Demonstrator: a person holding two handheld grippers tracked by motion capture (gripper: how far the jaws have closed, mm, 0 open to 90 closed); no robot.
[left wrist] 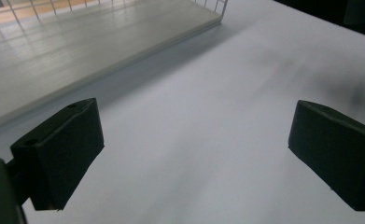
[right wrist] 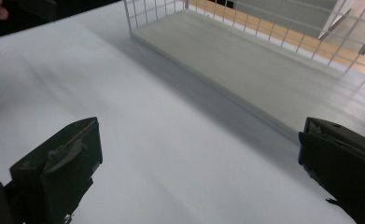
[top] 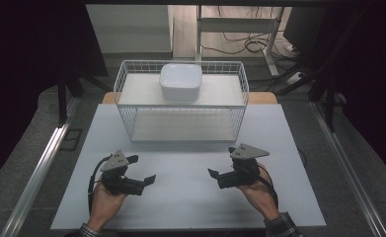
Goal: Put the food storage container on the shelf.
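A white wire rack [top: 125,89] with two pale shelves stands at the back middle of the white table [top: 190,197]. A white square bowl [top: 180,81] rests upside down or lidded on its top shelf; I cannot tell which. My left gripper [top: 142,169] is held low at the front left, open, nothing between its fingers. My right gripper [top: 222,161] mirrors it at the front right, also open and empty. In the left gripper view the left gripper [left wrist: 194,149] faces bare table, with the rack's lower shelf [left wrist: 77,46] ahead. In the right gripper view the right gripper [right wrist: 199,163] points toward that lower shelf [right wrist: 264,70].
The table's front edge runs just behind both hands. Metal rails [top: 37,173] flank the table on the floor. Behind the rack stand a desk frame [top: 240,24] and loose cables [top: 252,44]. Dark curtains close in both sides.
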